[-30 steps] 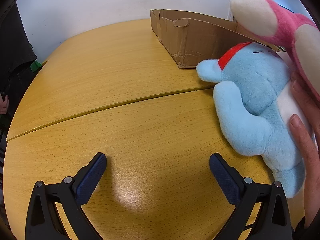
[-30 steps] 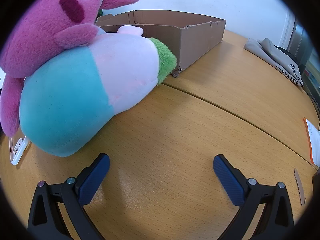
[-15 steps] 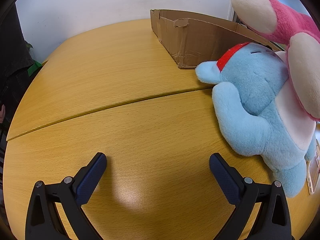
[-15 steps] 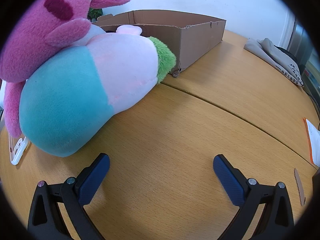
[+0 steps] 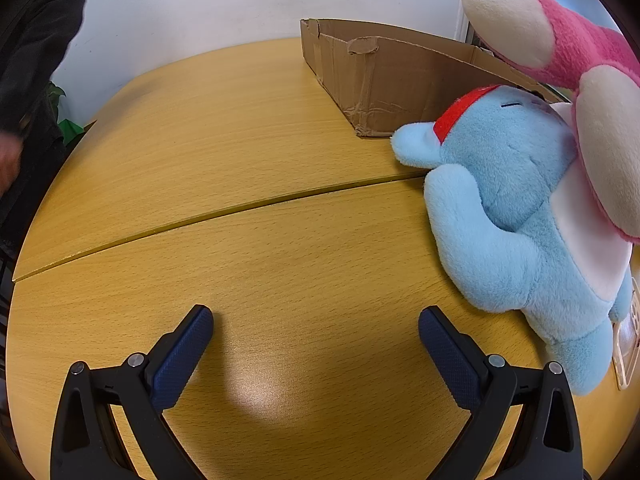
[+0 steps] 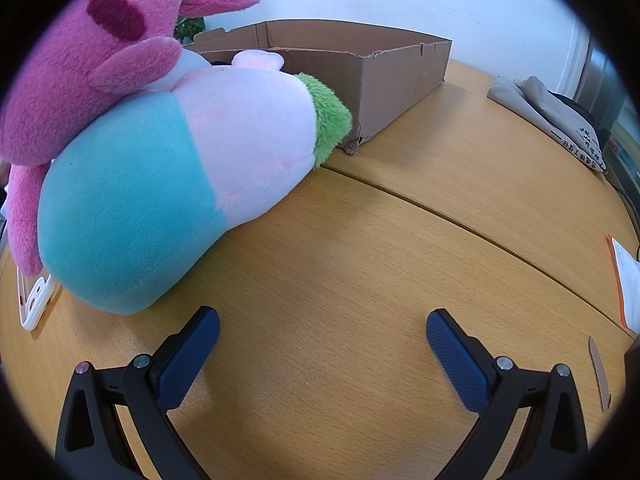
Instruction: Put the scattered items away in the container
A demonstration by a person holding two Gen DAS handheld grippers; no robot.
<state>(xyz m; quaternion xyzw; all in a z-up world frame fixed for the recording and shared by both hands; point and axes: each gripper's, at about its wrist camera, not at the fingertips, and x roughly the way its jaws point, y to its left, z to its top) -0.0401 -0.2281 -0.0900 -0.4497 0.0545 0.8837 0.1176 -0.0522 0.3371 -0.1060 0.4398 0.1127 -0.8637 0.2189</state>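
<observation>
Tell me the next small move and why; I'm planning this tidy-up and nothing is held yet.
Probably swing the left tongs right toward the light blue plush. Both tongs stand open and empty over the table, the right tongs likewise. The pink plush lies on top of the pile, and the cardboard box sits just behind, so the carry looks short.

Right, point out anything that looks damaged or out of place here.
The cardboard box has a ragged, torn top edge and a crumpled corner. The pink plush is piled on the teal and pink plush on the table, not in the box.
</observation>
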